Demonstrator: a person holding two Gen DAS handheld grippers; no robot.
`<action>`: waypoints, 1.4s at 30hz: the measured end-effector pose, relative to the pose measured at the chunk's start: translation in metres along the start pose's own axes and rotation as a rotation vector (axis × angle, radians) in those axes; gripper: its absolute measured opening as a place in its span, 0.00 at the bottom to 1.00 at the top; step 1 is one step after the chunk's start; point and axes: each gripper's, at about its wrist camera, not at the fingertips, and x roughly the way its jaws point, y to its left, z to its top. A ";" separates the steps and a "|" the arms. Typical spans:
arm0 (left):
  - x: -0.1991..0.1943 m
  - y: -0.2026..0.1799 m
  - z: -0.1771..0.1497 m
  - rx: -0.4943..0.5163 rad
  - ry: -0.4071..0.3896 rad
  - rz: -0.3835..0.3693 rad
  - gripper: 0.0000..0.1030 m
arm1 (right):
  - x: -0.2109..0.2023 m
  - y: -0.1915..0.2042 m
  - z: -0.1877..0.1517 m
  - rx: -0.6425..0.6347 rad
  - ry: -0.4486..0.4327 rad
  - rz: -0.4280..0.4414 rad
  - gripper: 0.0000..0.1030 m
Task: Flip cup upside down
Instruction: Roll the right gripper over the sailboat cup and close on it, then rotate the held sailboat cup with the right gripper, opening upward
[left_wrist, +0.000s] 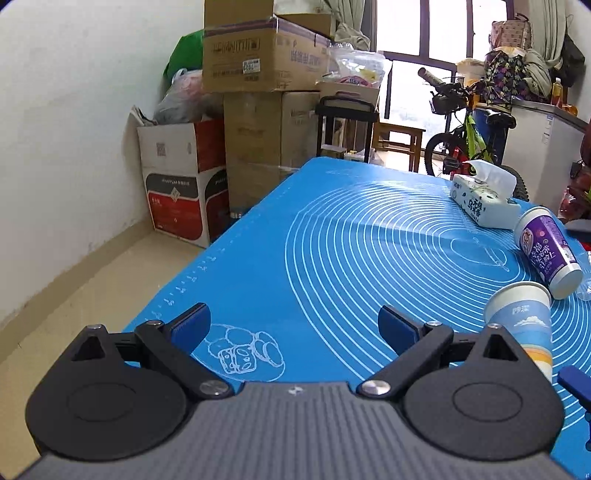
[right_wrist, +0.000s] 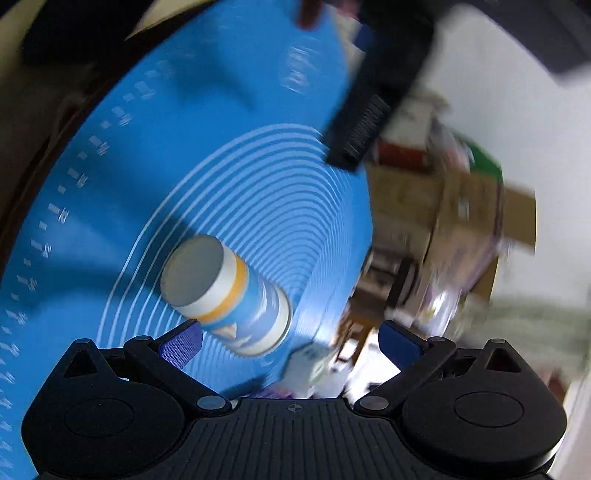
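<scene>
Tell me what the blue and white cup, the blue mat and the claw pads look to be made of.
Blue and white cup: likely paper, with a matte printed wall and a thin rolled rim. Blue mat: probably silicone, a soft sheen with printed white rings and lying flat. Pads on the right claw: seemingly rubber or textured plastic, with a fine grid pattern showing; the black linkages look like matte plastic.

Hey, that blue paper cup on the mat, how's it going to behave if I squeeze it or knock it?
The blue paper cup looks like thin paper, so it probably dents under a firm squeeze. It appears empty and light, so a nudge would likely slide or tip it on the blue mat. On its side, its tapered shape would probably roll in a curve.
</scene>
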 end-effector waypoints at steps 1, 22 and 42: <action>0.001 0.001 0.000 -0.004 0.004 -0.006 0.94 | 0.001 0.003 0.003 -0.040 -0.009 -0.003 0.97; 0.007 0.021 -0.001 -0.050 0.024 0.015 0.94 | 0.031 0.045 0.029 -0.428 -0.077 0.131 0.80; 0.007 0.020 -0.002 -0.031 0.030 0.006 0.94 | 0.030 0.044 0.024 -0.391 -0.106 0.069 0.61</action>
